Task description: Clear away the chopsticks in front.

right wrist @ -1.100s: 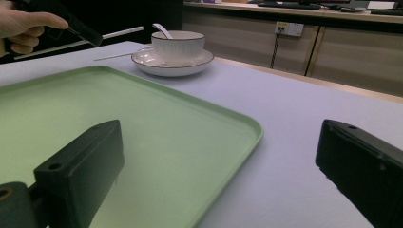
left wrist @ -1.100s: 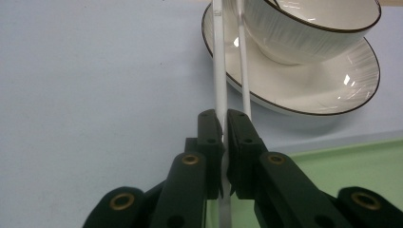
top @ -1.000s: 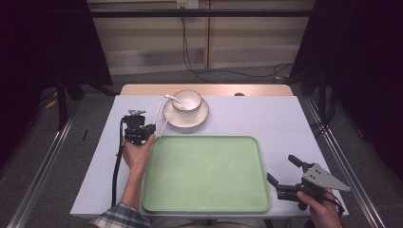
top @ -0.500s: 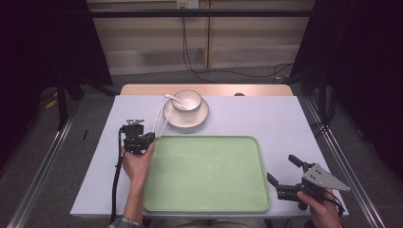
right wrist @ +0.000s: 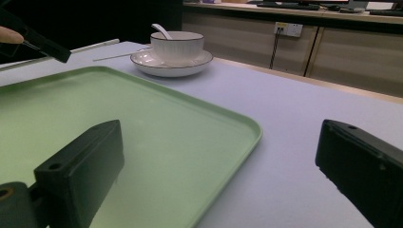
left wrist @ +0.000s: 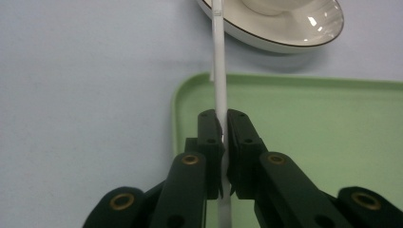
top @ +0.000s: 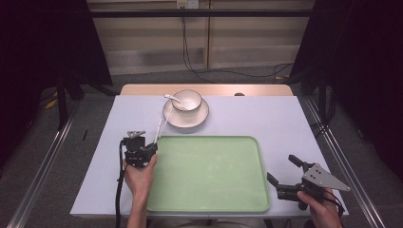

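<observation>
Your left gripper (left wrist: 222, 124) is clamped on a white chopstick (left wrist: 219, 71) at the green tray's (top: 209, 199) near-left corner; its far end is cut off against the saucer (left wrist: 304, 35), and whether the second stick touches the saucer is hard to make out. Your right gripper (top: 283, 173) stands spread wide, holding nothing, just beside the tray's right edge.

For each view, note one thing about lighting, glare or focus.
High view: table brightly lit, surroundings dark. Left gripper view: bright glare spots on the saucer; the jaws near the lens look soft around the white chopstick. Right gripper view: the near jaws blur, the bowl stays sharp.
</observation>
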{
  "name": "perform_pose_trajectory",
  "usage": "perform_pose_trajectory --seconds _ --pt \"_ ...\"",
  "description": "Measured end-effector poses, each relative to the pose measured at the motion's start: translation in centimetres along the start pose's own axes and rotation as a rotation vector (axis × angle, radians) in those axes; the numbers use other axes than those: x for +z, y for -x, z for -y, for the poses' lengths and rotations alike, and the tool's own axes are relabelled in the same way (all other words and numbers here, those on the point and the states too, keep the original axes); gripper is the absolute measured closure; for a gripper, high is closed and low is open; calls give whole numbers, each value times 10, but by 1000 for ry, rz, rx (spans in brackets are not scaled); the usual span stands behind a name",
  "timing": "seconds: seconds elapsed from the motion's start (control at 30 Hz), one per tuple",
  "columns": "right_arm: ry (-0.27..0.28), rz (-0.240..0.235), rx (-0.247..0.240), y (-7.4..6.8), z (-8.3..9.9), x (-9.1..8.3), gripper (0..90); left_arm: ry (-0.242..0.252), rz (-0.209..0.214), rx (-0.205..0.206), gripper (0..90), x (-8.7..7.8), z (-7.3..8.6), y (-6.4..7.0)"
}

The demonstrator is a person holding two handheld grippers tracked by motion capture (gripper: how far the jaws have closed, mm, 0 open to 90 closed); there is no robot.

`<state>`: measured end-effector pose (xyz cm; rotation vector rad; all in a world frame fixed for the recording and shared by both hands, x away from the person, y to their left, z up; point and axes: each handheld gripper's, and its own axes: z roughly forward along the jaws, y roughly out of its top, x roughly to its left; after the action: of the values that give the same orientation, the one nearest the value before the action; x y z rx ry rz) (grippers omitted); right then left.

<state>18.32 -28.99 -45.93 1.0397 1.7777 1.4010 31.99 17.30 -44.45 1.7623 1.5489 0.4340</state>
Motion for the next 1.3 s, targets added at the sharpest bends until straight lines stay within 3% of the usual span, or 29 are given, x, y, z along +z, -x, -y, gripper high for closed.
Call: perform_pose_trajectory --seconds 0.17,0.43,0.7,0.83,1.03,1.17,1.3 --pt "0 -1 1 0 0 0 19 6 -27 -8 852 -4 6 7" --pt "1 -3 -2 0 0 0 20 -5 -9 -40 852 -5 17 19" --pt "0 0 2 0 0 0 20 -47 -2 -41 852 -1 25 25" --pt "1 -1 1 0 0 0 20 -56 2 -58 852 -2 31 25" --pt "0 -1 -6 -1 0 1 20 -61 -34 -68 851 -3 36 20" --pt "-1 -2 -6 -1 0 1 20 -70 -28 -101 851 -2 41 20" --pt "-1 -1 -8 -1 0 1 20 -70 -43 -98 849 -3 41 18"
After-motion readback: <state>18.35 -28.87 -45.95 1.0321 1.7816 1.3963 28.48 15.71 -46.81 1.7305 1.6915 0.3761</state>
